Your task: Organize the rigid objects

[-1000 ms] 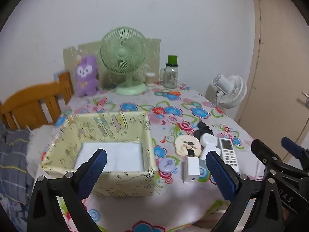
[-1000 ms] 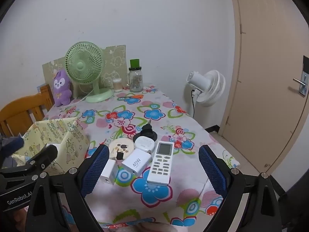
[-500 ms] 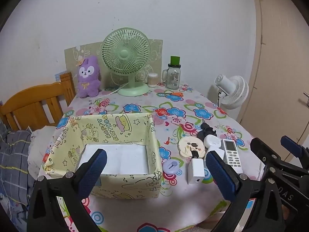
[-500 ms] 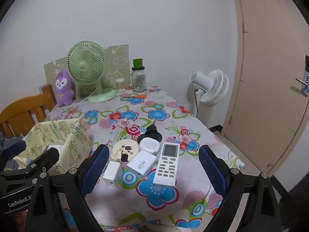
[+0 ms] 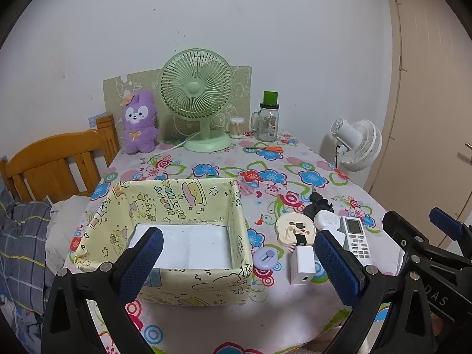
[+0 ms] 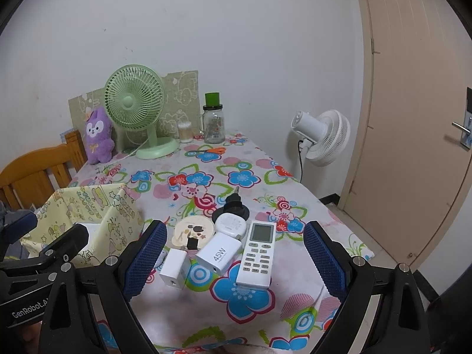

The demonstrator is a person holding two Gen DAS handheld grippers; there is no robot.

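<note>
A yellow cartoon-print fabric box (image 5: 177, 203) (image 6: 118, 215) stands on the flowered tablecloth, holding only a white liner. To its right lie a white remote (image 6: 258, 255) (image 5: 355, 236), a white 45W charger (image 6: 219, 253), a smaller white charger (image 6: 175, 268) (image 5: 302, 264), a cream round case (image 6: 193, 230) (image 5: 295, 227), a white round puck (image 6: 231, 225), a black round piece (image 6: 231, 208) and a small purple disc (image 5: 265, 258). My left gripper (image 5: 236, 253) hangs open and empty in front of the box. Just short of the chargers and remote, my right gripper (image 6: 236, 244) is open and empty.
At the table's back stand a green desk fan (image 5: 196, 94), a purple plush (image 5: 138, 124), a glass jar with a green lid (image 5: 268, 121), a cotton-swab tub (image 5: 237, 126) and orange scissors (image 5: 270, 149). A wooden chair (image 5: 56, 162) is left; a white fan (image 5: 358, 144) and a door (image 6: 413, 118) are right.
The left wrist view has levelled out and drawn back a little from the box. The right gripper has barely moved. Both grippers stay open and the objects lie as before.
</note>
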